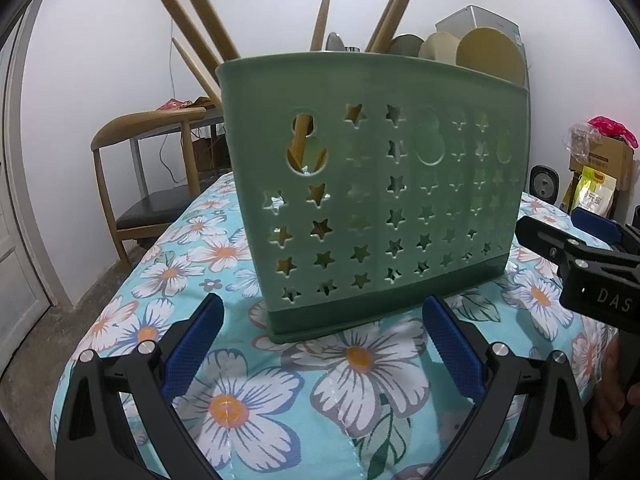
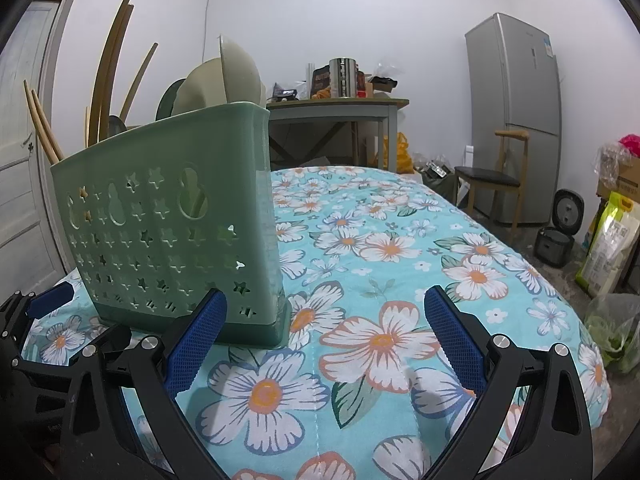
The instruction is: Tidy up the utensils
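A green plastic utensil holder [image 1: 372, 184] with star-shaped holes stands upright on the flowered tablecloth [image 1: 280, 392]. Wooden chopsticks [image 1: 192, 28] lean out of its left compartment, and spoons with pale bowls [image 1: 488, 54] stick up at its right end. My left gripper [image 1: 322, 344] is open just in front of the holder, with nothing between its blue pads. In the right wrist view the holder [image 2: 168, 232] stands at the left, with chopsticks [image 2: 108, 68] and spoons [image 2: 228, 76] rising from it. My right gripper [image 2: 326, 340] is open and empty beside the holder's right corner.
A wooden chair [image 1: 144, 168] stands past the table's far left. Behind are a side table with a metal canister [image 2: 343, 78], a fridge [image 2: 516, 120], another chair [image 2: 492, 184], a rice cooker [image 2: 558, 232] and bags [image 2: 608, 248] on the floor. The right gripper's body [image 1: 580, 264] shows at the left view's right edge.
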